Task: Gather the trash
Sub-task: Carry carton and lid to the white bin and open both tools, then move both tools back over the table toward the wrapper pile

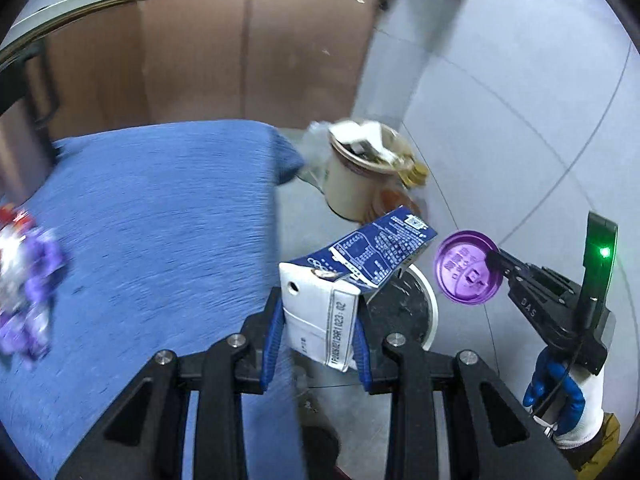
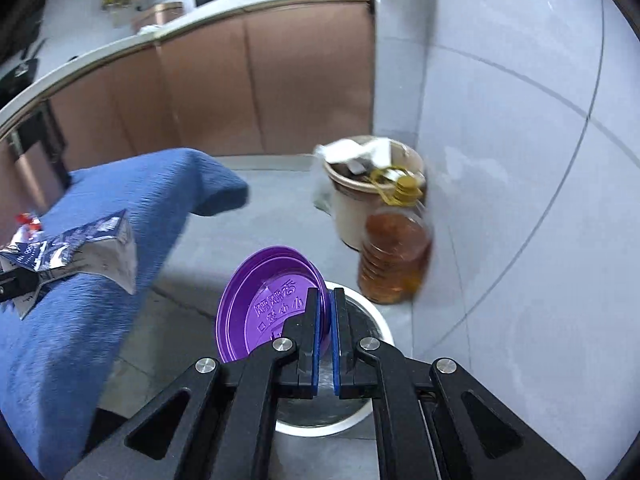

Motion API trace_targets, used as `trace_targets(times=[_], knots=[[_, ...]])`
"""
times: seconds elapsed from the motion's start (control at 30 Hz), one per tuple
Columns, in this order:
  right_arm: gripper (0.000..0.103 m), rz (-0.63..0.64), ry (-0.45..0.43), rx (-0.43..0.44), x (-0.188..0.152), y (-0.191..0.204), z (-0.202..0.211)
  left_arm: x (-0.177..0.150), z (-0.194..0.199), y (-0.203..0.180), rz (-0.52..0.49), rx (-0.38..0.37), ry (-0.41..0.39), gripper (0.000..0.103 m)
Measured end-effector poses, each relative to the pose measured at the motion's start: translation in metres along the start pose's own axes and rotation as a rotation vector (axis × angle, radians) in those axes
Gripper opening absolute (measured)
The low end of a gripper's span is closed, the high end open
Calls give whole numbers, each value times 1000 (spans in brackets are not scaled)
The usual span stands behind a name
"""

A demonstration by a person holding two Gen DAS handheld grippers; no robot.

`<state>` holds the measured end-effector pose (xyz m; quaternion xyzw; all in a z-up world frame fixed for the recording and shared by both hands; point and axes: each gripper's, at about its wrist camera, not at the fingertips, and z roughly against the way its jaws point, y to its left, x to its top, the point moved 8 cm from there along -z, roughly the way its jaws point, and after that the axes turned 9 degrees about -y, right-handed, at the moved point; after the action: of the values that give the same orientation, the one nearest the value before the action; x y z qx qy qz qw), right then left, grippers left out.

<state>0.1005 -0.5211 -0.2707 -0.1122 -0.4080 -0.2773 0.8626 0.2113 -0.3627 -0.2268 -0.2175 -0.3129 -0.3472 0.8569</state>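
1. Your left gripper [image 1: 320, 320] is clamped on a flattened blue-and-white milk carton [image 1: 352, 268], held in the air beyond the edge of the blue cloth [image 1: 160, 220].
2. Your right gripper [image 2: 325, 320] is pinched nearly closed on the rim of a purple plastic lid [image 2: 264, 300].
3. Both items hang over the white-rimmed bin [image 2: 380, 320] on the floor.
4. A cream bucket [image 2: 352, 212] full of scraps and an oil bottle [image 2: 394, 256] stand by the wall.
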Motion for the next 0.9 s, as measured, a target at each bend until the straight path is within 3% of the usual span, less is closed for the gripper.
trace_targets(times=[0.13,0.2,0.23,0.3,0.37,0.67,0.9], knots=[[6,-20,32,-47,-9,-20,-24,3,-38,-28,-40,-19,30,31],[9,-35,43,-63,-13,-29,-34,3,-54,-39,-35,-51,53,41],[12,-39,48,-71,-16,-33,-38,3,-59,-42,-29,-59,57,51],[36,-42,54,-87,-19,-38,-43,4,-67,-45,-19,-78,60,54],[41,-48,56,-93,-22,-43,-42,6,-69,-49,1,-112,65,54],[41,-55,42,-47,-17,-28,-36,16,-25,-43,-19,-98,-29,54],[41,-25,-51,24,15,6,1,30,38,-25,-18,-63,-177,54]])
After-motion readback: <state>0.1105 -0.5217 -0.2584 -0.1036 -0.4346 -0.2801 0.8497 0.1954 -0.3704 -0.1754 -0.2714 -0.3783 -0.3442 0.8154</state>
